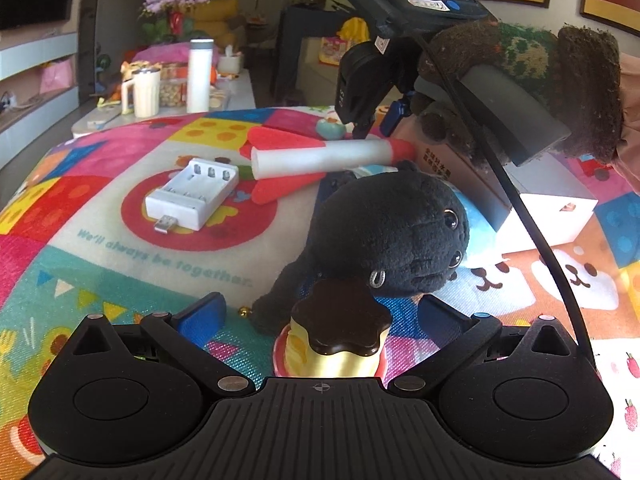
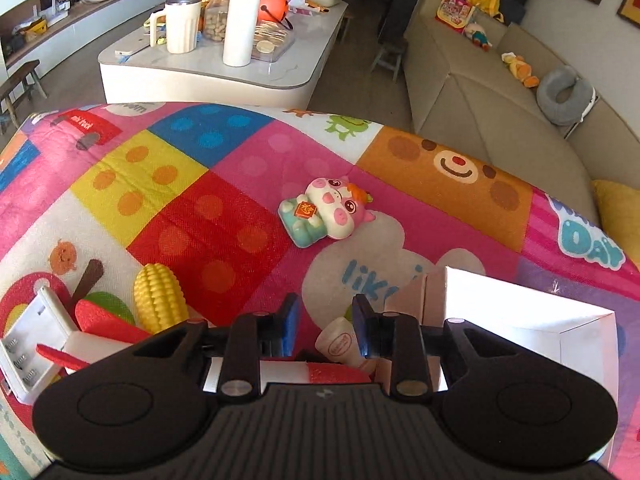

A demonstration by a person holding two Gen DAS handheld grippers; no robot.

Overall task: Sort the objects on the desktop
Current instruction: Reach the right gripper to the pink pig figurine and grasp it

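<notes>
My left gripper point(image 1: 320, 316) is open, its blue pads wide apart on either side of a pudding toy point(image 1: 340, 332) with a brown top on a pink plate. A black plush toy point(image 1: 384, 232) lies just beyond it. A white battery charger point(image 1: 192, 196) and a red and white foam rocket point(image 1: 316, 158) lie further off. My right gripper point(image 1: 360, 124) hovers above the rocket's tip. In the right wrist view my right gripper point(image 2: 326, 320) is partly open and empty, above the rocket point(image 2: 304, 372) and a small beige toy point(image 2: 340, 344). A pig figurine point(image 2: 328, 212) lies ahead.
A white open box point(image 2: 520, 320) sits at the right, next to a cardboard box point(image 1: 444, 164). A toy corn cob point(image 2: 160, 296) lies left, by the charger point(image 2: 28, 348). The colourful mat's far edge point(image 2: 280, 108) drops off before a white counter with a flask and mug.
</notes>
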